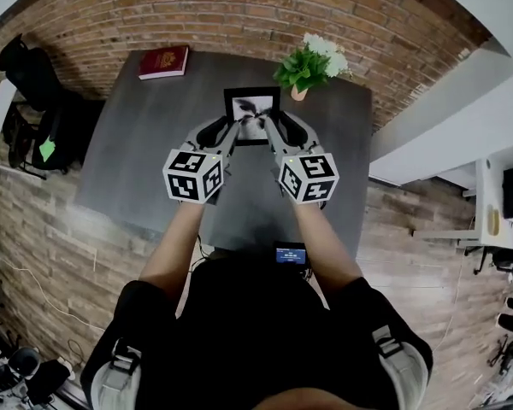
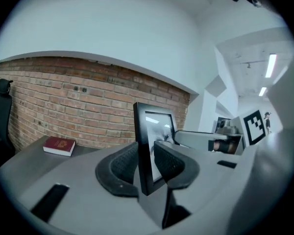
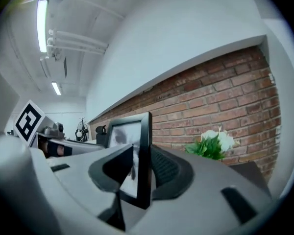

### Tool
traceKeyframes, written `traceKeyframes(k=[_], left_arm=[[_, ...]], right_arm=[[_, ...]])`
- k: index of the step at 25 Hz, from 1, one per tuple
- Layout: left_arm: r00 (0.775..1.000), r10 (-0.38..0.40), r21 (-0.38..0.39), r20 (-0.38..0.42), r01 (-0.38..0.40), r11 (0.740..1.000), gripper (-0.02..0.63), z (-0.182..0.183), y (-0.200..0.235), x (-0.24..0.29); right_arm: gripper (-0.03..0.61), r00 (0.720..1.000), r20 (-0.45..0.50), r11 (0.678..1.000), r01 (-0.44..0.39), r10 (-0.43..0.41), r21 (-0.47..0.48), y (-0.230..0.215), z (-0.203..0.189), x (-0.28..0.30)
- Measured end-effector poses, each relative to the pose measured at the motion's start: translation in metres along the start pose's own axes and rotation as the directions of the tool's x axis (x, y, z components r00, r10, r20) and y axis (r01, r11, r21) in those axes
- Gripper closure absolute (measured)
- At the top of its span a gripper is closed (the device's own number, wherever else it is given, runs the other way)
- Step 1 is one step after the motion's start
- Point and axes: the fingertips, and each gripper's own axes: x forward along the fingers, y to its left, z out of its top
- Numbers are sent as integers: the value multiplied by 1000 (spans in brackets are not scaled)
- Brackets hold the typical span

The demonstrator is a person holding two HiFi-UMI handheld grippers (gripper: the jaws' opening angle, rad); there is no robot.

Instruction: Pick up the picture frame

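Head view: the picture frame (image 1: 252, 116) stands upright at the far middle of the dark, matte bench (image 1: 154, 161). The left hand-held gripper (image 1: 237, 125) clamps its left edge and the right hand-held gripper (image 1: 268, 125) its right. A leafy plant (image 1: 312, 65) is near on the right, and an uneven lift could swing the frame into it.

Left gripper view: ribbed black pads pinch the thin, smooth black rail. With so little bite, it might slip or pivot.

Right gripper view: the jaws are likewise clenched on the narrow rail beside glossy glass. Squeezing harder may stress the pane.
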Motion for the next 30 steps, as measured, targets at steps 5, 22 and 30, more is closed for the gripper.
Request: traceKeyframes(k=[5, 22, 30], left_arm=[[995, -56, 44, 77, 53, 998, 518, 32, -27, -28], [955, -232, 120, 182, 213, 970, 518, 35, -81, -188], [956, -248, 84, 154, 238, 968, 520, -17, -106, -253]], right_arm=[[463, 997, 77, 999, 21, -18, -45, 15, 40, -32], [465, 982, 156, 989, 124, -110, -82, 146, 43, -159], [465, 983, 131, 988, 140, -130, -66, 195, 1, -217]])
